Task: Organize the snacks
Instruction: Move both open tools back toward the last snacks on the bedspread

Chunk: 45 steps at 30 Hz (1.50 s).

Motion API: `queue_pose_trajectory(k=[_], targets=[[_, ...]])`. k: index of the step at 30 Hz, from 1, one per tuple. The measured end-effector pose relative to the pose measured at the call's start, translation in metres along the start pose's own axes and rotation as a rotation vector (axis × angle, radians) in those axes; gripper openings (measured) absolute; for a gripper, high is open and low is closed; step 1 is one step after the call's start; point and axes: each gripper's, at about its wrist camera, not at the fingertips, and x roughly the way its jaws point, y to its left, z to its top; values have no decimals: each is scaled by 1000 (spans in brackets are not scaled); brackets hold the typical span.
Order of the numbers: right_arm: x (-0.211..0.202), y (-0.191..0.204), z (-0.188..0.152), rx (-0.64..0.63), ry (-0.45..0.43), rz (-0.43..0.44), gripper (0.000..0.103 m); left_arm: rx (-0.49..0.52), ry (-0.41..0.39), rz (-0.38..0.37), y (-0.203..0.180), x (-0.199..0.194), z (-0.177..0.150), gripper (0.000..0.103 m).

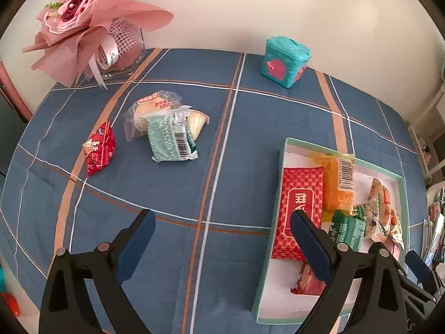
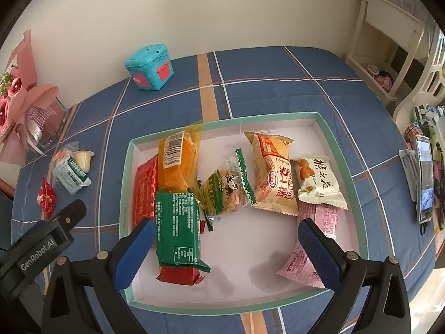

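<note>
A white tray with a mint-green rim [image 2: 328,128] lies on the blue checked cloth and holds several snack packets. Among them are a green packet [image 2: 178,228], an orange one [image 2: 180,161], a red one [image 2: 144,192] and a pink one [image 2: 303,267]. My right gripper [image 2: 225,224] hovers open above the tray's near half, with nothing pressed between its fingers. My left gripper [image 1: 222,215] is open over bare cloth just left of the tray [image 1: 283,150]. Further left on the cloth lie a small red packet [image 1: 98,150], a pale green packet [image 1: 169,139] and a clear-wrapped bun [image 1: 150,108].
A teal toy box [image 1: 286,61] stands near the wall at the back of the table. A pink paper bouquet [image 1: 91,22] fills the back left corner. A phone [image 2: 425,178] lies by the table's right edge, and a white shelf [image 2: 389,41] stands beyond it.
</note>
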Motion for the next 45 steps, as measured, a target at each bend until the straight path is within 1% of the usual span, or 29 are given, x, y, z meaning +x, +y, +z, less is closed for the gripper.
queue_pose_trajectory(k=[7,12,16,34,37,40,45], targets=[[1,3,0,-19,-18,-17,103,-2,-1,-7,5,1,1,97],[2,18,-3,-34,-8,13,103,-20,11,-6,20,4,3,97],[4,38,-7,-67,3,22,103,-46,11,17,42,4,6,97],[8,142,-37,-217,22,101,103,-228,-1,111,182,-9,14,97],[11,159,-44,-250,30,112,103,-244,-5,119,196,-11,14,97],[13,167,-48,-261,34,115,103,-252,-2,120,205,-10,14,97],[17,175,-46,-263,30,127,103,-274,4,93,213,-7,16,97]])
